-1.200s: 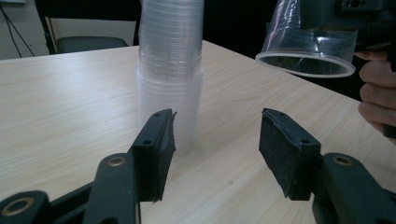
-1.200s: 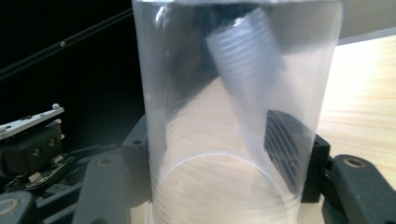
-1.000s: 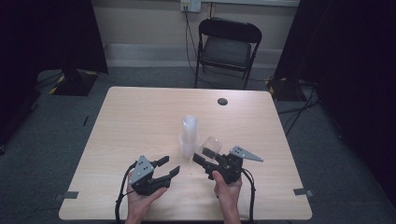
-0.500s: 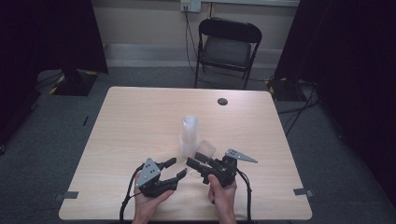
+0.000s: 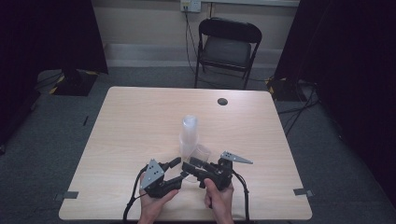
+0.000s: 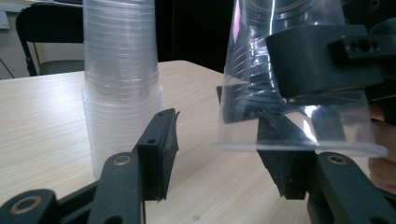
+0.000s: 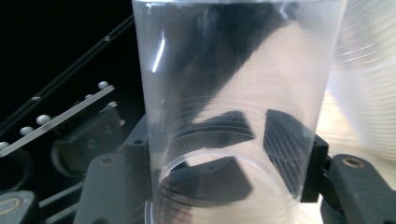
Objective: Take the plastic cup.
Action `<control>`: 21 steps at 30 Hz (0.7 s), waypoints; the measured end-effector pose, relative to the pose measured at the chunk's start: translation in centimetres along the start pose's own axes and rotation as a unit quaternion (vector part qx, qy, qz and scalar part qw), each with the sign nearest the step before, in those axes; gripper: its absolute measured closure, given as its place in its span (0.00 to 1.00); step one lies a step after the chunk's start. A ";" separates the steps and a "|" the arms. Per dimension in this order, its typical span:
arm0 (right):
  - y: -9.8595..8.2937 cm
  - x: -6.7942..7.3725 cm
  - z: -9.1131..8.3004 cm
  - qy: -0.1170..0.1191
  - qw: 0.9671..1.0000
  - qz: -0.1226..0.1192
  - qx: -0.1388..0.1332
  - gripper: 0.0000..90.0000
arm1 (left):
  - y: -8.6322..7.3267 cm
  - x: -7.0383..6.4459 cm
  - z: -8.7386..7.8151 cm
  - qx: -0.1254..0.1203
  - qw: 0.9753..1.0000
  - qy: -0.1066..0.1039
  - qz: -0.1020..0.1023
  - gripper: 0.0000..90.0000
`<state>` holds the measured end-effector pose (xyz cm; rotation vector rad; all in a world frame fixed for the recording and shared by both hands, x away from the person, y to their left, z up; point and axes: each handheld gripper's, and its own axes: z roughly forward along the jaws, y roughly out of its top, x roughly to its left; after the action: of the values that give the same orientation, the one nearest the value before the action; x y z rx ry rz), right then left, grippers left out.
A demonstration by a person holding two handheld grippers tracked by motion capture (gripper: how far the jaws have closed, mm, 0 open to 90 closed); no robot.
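No legible text or labels

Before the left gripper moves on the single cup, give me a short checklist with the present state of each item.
1. Right gripper shut on the clear cup: ok.
2. Left gripper open: ok.
3. Cup rim between the left fingers: not ok, it sits at the far finger.
4. Cup stack upright on the table: ok.
5. Held cup separate from the stack: ok.
6. Cup undamaged: cannot tell.

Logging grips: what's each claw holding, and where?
Right claw clamps a single clear plastic cup by its side wall; left claw holds nothing.
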<state>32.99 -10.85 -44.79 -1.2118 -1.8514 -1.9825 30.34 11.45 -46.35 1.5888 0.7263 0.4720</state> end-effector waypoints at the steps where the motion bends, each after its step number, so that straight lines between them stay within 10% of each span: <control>1: -0.1 0.0 0.1 0.001 1.000 0.004 0.002 0.44 | 0.0 0.0 0.2 0.003 1.000 0.003 0.004 0.53; 21: -0.3 -0.7 1.2 0.020 0.997 0.064 0.036 0.42 | -0.4 -0.5 0.1 -0.034 0.999 0.023 0.014 0.63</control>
<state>33.83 -9.98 -45.57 -1.2278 -1.7627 -1.8440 29.98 11.02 -46.69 1.5312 0.7170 0.5499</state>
